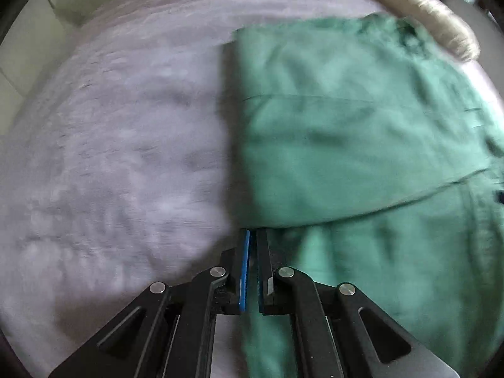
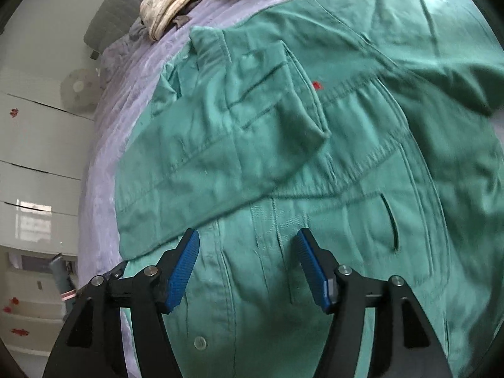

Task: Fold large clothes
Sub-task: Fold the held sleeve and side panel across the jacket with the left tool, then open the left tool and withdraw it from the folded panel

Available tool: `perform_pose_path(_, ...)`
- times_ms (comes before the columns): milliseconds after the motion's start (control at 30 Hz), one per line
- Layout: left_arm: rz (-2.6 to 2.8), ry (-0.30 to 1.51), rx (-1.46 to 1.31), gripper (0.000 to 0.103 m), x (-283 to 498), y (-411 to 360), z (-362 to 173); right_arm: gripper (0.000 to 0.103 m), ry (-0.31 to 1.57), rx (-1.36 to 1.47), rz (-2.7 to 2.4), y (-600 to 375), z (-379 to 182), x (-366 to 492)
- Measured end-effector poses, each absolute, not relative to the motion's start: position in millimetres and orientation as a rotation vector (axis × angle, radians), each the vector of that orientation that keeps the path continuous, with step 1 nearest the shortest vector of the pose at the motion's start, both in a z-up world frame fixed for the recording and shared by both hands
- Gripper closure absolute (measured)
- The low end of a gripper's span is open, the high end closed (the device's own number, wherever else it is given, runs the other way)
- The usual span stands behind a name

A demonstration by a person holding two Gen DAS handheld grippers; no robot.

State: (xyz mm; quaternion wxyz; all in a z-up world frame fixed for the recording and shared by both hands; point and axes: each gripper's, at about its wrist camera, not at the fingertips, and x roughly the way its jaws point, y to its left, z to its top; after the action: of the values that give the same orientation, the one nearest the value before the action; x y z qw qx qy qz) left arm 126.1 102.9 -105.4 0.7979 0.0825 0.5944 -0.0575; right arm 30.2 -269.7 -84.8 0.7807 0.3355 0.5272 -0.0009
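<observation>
Green cotton work shirt (image 2: 283, 157) on lilac bedsheet (image 1: 110, 157): my right tool (image 2: 247, 271) wide, empty, showing pale button (image 2: 200, 342); left tool (image 1: 252, 271) pinched narrow at the shirt's left edge.

Black claw (image 2: 247, 267), ribbed blue pads (image 2: 184, 271)

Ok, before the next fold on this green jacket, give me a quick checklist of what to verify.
1. Right gripper open, nothing between its pads: ok.
2. Left gripper shut: ok; whether it pinches fabric: cannot tell.
3. Green jacket lies on the lilac bedspread: ok.
4. Sleeve folded across the front: ok.
5. Jacket's left edge straight: ok.
6. Cream bedding at the far end clear of the jacket: ok.
</observation>
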Motion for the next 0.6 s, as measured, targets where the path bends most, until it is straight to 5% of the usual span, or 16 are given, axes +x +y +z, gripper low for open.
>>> perform_pose_path(467,-0.11,1.234,0.101,0.098,116.4,68.3,-63.7,0.025,1.067,0.834,-0.124,-334.7,-69.0,-29.8)
perform_pose_path(500,-0.123,1.236,0.097,0.077,116.4,59.1,-63.6,0.025,1.059,0.841,-0.126,-339.3,-67.5,-34.0)
perform_pose_path(533,-0.135,1.24,0.095,0.014,115.8,49.8,-63.5,0.024,1.057,0.851,-0.127,-342.2,-66.4,-36.2)
perform_pose_path(567,-0.13,1.232,0.097,0.002,114.3,39.4,-62.2,0.024,1.049,0.86,-0.127,-346.3,-65.1,-39.7)
perform_pose_path(600,-0.133,1.21,0.101,0.001,112.5,29.6,-60.6,0.024,1.042,0.868,-0.126,-349.6,-64.2,-42.4)
